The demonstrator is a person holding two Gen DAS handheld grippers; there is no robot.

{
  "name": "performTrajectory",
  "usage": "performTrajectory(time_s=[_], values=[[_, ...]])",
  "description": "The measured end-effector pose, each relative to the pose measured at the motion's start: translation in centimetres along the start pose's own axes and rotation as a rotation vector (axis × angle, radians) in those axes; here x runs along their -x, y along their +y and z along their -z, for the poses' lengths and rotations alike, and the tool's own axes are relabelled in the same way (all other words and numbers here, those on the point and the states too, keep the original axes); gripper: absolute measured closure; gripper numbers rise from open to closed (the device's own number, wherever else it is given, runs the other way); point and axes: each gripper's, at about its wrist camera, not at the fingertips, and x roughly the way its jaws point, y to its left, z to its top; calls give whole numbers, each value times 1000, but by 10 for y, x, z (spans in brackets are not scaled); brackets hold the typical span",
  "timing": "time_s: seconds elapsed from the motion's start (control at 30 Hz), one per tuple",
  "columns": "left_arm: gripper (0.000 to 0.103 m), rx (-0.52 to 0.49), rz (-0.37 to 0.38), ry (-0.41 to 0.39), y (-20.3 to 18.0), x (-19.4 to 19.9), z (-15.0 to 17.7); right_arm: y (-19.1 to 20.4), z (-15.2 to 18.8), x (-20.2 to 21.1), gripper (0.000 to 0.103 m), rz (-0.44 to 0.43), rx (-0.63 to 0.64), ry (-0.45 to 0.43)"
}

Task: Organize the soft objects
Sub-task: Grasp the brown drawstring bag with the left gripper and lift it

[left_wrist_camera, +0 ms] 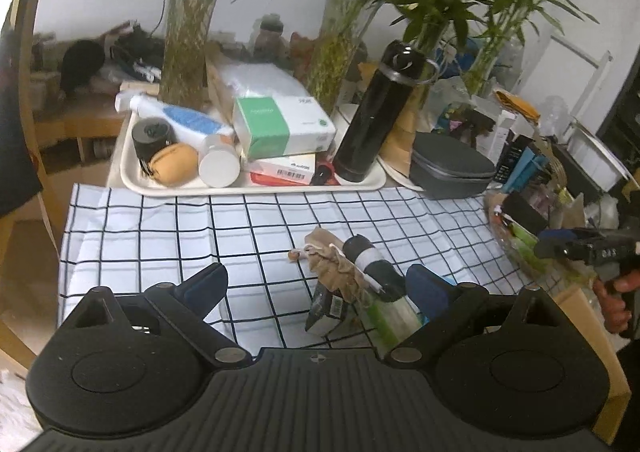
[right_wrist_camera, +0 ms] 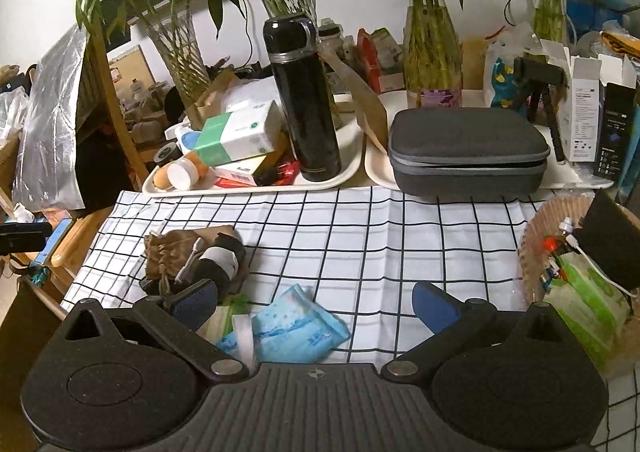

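Note:
A small pile of soft items lies on the checked cloth (left_wrist_camera: 160, 236): a brown drawstring pouch (left_wrist_camera: 336, 268), a rolled black-and-white sock bundle (left_wrist_camera: 372, 264) and green tissue packs (left_wrist_camera: 392, 316). My left gripper (left_wrist_camera: 320, 288) is open and empty, with the pile just inside its right finger. In the right wrist view the pouch (right_wrist_camera: 172, 252) and the sock bundle (right_wrist_camera: 222, 258) lie at the left, and a blue tissue pack (right_wrist_camera: 292, 328) lies between the fingers of my right gripper (right_wrist_camera: 316, 304), which is open. A woven basket (right_wrist_camera: 532, 252) at the right holds a green pack (right_wrist_camera: 588, 300) and a black item.
A white tray (left_wrist_camera: 256, 188) behind the cloth holds boxes, bottles and a black flask (left_wrist_camera: 376, 112). A grey zip case (right_wrist_camera: 468, 148) sits on a second tray. Glass vases with bamboo stand along the wall. The table edge is at the left.

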Motion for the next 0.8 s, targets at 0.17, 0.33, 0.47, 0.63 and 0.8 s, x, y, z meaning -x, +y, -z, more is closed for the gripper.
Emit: performTrajectory(time_s=[0.17, 0.33, 0.47, 0.63, 0.8], values=[[6, 41, 16, 18, 12, -22, -3, -3, -3, -8, 0, 7, 6, 8], [6, 103, 60, 54, 23, -51, -5, -5, -5, -14, 0, 13, 16, 16], [8, 187, 112, 94, 34, -76, -8, -4, -6, -17, 0, 19, 29, 23], [30, 293, 158, 147, 49, -107, -9, -2, -7, -23, 0, 17, 45, 38], [41, 402, 192, 182, 58, -131, -6, 2, -8, -29, 0, 16, 76, 49]])
